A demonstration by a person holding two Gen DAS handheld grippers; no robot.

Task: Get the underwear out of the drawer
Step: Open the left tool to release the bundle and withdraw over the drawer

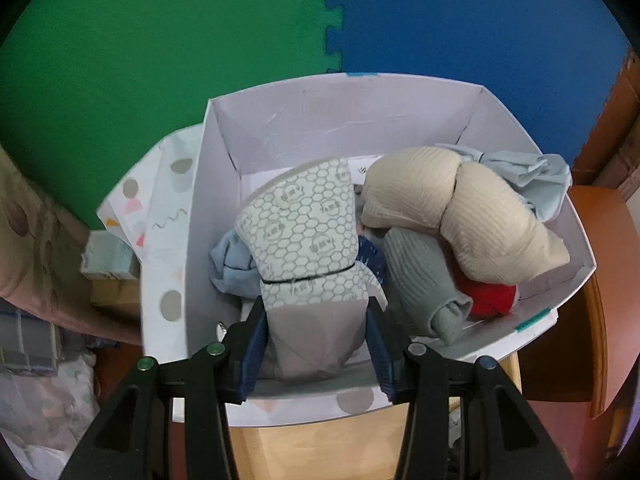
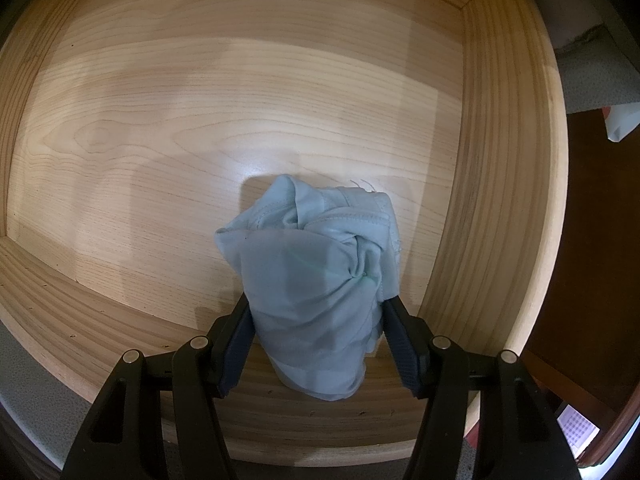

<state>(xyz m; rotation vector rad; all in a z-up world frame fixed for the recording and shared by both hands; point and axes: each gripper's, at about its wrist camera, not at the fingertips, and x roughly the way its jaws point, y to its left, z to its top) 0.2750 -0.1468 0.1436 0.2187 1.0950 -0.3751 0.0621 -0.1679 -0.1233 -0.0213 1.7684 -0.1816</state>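
In the left wrist view my left gripper (image 1: 316, 312) is shut on a rolled grey underwear with a honeycomb print (image 1: 304, 240), bound by a thin black band, held over the white cardboard box (image 1: 340, 120). The box holds other rolled garments: a beige ribbed one (image 1: 460, 208), a grey-green one (image 1: 420, 280), a red one (image 1: 492, 296) and pale blue pieces (image 1: 232, 264). In the right wrist view my right gripper (image 2: 316, 312) is shut on a pale blue bundled underwear (image 2: 312, 276) above the bare floor of the wooden drawer (image 2: 200, 120).
Green foam mat (image 1: 160, 40) and blue foam mat (image 1: 480, 20) lie beyond the box. A patterned white lid (image 1: 160, 208) leans at the box's left. Dark wooden furniture (image 1: 600, 260) stands to the right. The drawer's wooden walls (image 2: 492, 160) curve around the blue bundle.
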